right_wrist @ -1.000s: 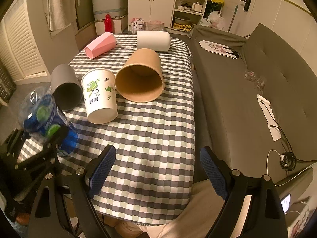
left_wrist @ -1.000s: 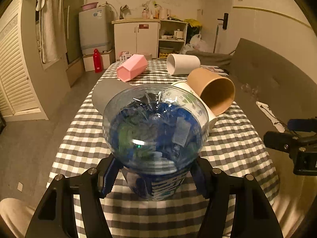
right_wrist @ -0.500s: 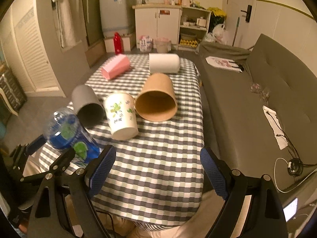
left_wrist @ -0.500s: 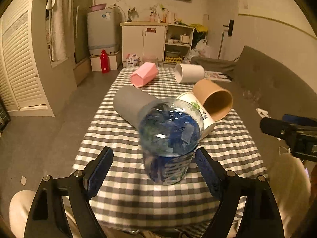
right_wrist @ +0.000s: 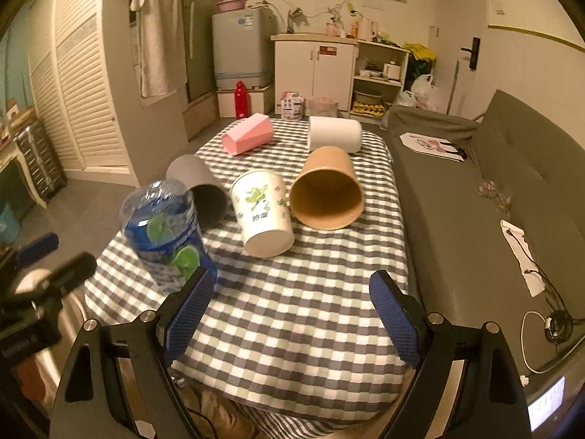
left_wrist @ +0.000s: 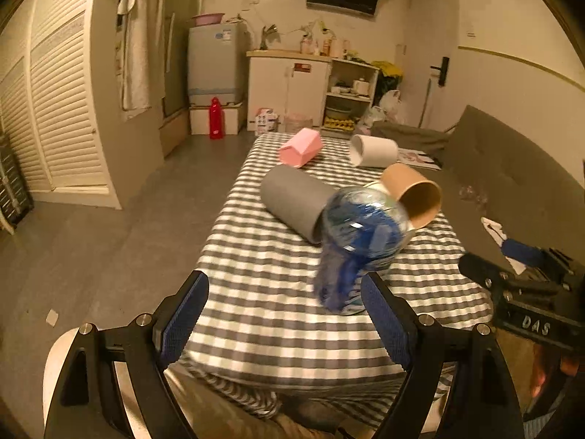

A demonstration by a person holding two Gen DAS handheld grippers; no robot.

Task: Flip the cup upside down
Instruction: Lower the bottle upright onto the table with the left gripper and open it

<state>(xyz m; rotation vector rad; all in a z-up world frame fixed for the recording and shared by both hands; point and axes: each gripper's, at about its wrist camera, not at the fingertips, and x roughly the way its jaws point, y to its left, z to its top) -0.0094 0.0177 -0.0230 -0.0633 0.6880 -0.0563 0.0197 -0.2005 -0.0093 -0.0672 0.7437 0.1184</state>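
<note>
Both grippers, left gripper [left_wrist: 283,318] and right gripper [right_wrist: 290,312], hover with jaws spread and empty above the checked table [right_wrist: 292,292], near the tilted blue-labelled clear cup [right_wrist: 164,234].

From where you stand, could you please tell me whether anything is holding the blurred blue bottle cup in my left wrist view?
Observer: Nothing holds it. The right wrist view shows the bottle cup sharply: it leans, rounded end up, and the open left tongs are apart from it.
Operator: Thank you. Is anything hidden behind it?
Observer: Yes, mostly hidden from you, a white printed cup sits between the grey cup and the brown cup.
Operator: And are the right tongs free?
Observer: The right tongs are open and empty, over the near part of the checked tablecloth.
</note>
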